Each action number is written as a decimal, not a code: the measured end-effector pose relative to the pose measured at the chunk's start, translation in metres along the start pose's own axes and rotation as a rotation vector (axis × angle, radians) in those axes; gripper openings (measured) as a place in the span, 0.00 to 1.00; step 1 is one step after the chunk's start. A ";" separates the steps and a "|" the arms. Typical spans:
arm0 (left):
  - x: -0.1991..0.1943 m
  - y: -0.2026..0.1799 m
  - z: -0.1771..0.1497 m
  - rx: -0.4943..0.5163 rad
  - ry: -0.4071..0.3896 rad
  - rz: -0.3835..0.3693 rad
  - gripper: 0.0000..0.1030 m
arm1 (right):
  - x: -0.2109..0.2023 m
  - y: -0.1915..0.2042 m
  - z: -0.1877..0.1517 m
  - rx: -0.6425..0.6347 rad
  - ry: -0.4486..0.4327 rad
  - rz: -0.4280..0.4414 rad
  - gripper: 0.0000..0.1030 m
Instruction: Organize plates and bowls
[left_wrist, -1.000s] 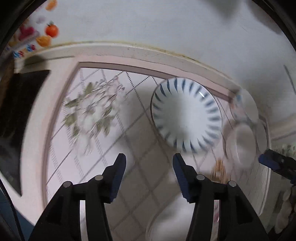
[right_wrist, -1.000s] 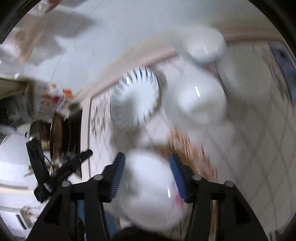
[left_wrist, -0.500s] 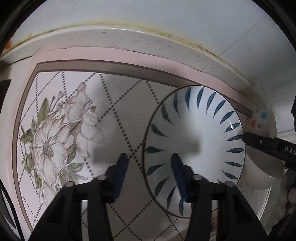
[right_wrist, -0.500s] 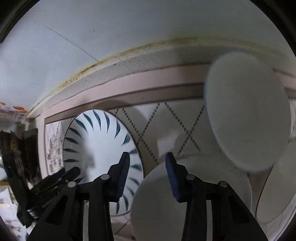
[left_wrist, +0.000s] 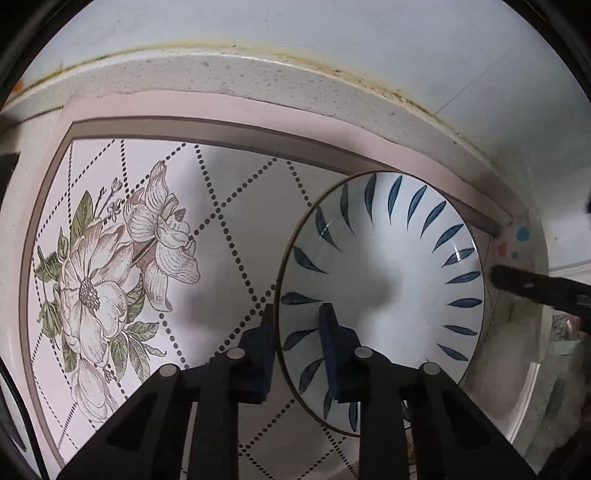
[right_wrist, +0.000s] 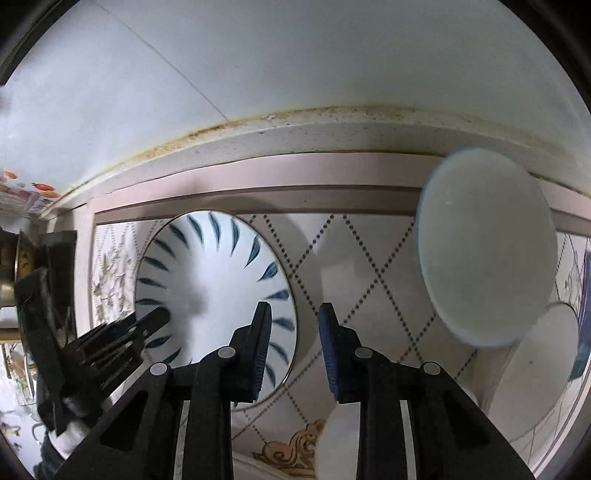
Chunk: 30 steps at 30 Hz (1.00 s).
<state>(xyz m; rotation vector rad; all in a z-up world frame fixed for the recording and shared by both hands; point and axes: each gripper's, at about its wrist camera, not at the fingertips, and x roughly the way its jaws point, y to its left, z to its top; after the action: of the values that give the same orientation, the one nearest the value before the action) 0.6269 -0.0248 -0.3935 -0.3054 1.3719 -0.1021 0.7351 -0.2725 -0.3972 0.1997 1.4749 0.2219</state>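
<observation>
A white plate with blue leaf marks (left_wrist: 384, 280) lies on the patterned mat near the back wall; it also shows in the right wrist view (right_wrist: 210, 280). My left gripper (left_wrist: 297, 325) is open, its jaws straddling the plate's left rim, one finger outside and one over the plate. My right gripper (right_wrist: 293, 321) is open and empty, straddling the plate's right rim. A pale round dish (right_wrist: 487, 251) stands tilted to the right. More white dishes (right_wrist: 532, 376) sit at the lower right.
The floral mat (left_wrist: 110, 266) covers the counter. The stained back ledge and wall (left_wrist: 295, 74) run close behind the plate. A dotted small dish (left_wrist: 521, 240) sits right of the plate. Dark items (right_wrist: 40, 266) stand at the far left.
Both grippers have moved forward and down to the blue-marked plate. The left jaws have narrowed around its left rim; the right gripper has shifted left toward its right rim.
</observation>
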 end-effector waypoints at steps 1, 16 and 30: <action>0.000 0.001 0.000 -0.008 0.000 -0.007 0.18 | 0.006 -0.002 0.003 0.008 0.019 0.011 0.28; -0.069 -0.014 -0.011 0.067 -0.109 0.008 0.16 | -0.020 -0.009 -0.018 0.045 -0.017 0.130 0.13; -0.162 -0.042 -0.104 0.142 -0.186 -0.021 0.16 | -0.123 0.002 -0.139 -0.032 -0.117 0.195 0.13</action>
<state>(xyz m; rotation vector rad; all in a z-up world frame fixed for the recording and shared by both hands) 0.4980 -0.0405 -0.2455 -0.2052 1.1710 -0.1828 0.5862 -0.3044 -0.2909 0.3254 1.3352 0.3848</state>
